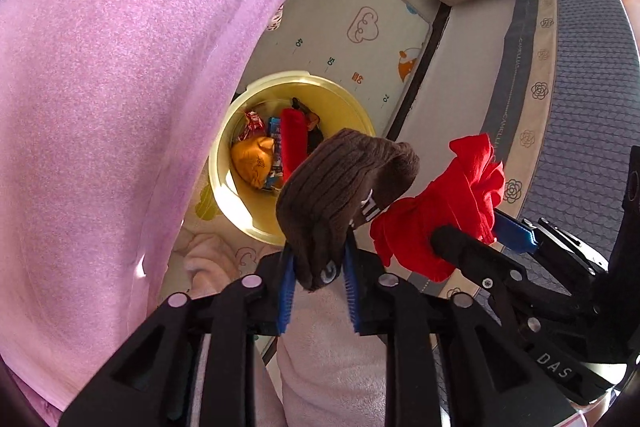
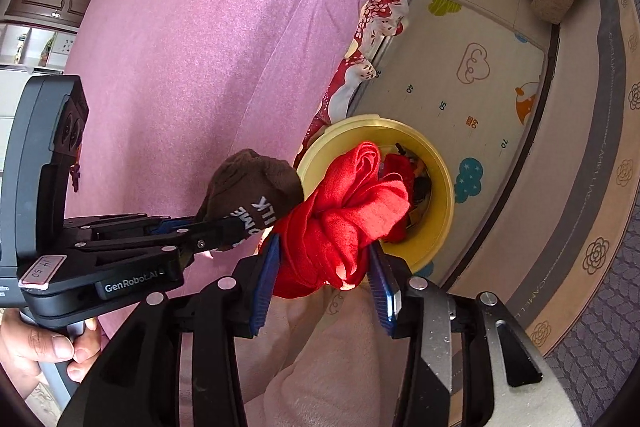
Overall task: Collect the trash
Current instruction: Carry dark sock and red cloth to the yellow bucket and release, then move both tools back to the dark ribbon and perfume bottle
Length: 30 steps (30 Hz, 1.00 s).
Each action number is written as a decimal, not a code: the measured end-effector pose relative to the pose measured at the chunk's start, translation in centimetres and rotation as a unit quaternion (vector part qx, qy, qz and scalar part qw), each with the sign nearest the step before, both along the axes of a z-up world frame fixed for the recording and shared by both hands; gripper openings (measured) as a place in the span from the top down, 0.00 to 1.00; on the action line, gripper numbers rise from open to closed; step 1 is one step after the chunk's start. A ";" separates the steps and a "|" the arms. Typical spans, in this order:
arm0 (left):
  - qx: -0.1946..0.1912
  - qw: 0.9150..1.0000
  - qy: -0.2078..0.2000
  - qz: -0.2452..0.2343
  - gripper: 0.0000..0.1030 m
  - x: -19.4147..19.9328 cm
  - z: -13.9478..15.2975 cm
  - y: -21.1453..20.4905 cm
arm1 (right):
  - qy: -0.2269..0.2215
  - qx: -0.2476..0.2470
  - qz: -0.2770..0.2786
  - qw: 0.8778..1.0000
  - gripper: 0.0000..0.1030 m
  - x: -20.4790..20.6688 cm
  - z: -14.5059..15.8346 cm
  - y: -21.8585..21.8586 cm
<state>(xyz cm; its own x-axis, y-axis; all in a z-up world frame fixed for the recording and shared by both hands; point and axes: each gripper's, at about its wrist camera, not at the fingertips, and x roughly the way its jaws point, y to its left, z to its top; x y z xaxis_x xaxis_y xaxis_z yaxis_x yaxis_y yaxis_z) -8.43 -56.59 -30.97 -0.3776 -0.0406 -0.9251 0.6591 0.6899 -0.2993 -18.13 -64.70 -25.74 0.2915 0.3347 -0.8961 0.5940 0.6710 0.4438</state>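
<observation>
My left gripper (image 1: pixel 319 269) is shut on a brown sock (image 1: pixel 340 183) with white lettering, held above a yellow bin's near rim. The sock also shows in the right wrist view (image 2: pixel 256 191). My right gripper (image 2: pixel 324 267) is shut on a bunched red cloth (image 2: pixel 352 215), seen in the left wrist view (image 1: pixel 448 203) just right of the sock. The yellow round bin (image 1: pixel 240 195) stands on the floor below and holds an orange wrapper (image 1: pixel 254 161), a red item (image 1: pixel 294 139) and snack packets. In the right wrist view the bin (image 2: pixel 440 195) lies behind the red cloth.
A pink bedspread (image 1: pixel 120 87) fills the left side, close to the bin. A patterned play mat (image 1: pixel 360 27) covers the floor beyond. A grey mattress with a flower border (image 1: pixel 580 87) lies on the right. Pale pink fleece fabric (image 2: pixel 320 355) sits under both grippers.
</observation>
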 end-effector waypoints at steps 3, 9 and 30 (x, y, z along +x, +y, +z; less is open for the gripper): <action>0.005 1.000 0.000 0.002 0.47 0.0 -0.3 -0.1 | 0.002 -0.011 0.007 1.000 0.52 -0.2 0.0 0.1; 0.021 1.000 -0.002 0.003 0.40 -0.1 -1.1 0.4 | 0.015 -0.009 0.000 1.000 0.52 -1.1 -0.8 0.0; 0.010 1.000 -0.005 0.016 0.40 0.4 0.2 1.4 | 0.023 -0.024 0.010 0.999 0.52 -0.7 0.1 0.0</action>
<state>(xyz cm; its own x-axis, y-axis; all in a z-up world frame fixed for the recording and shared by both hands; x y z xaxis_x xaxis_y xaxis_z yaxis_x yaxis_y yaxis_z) -8.06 -55.18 -30.75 -0.3667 -0.0342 -0.9297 0.6401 0.7159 -0.2788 -18.88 -64.68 -25.68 0.2433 0.2972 -0.9233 0.5987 0.7029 0.3840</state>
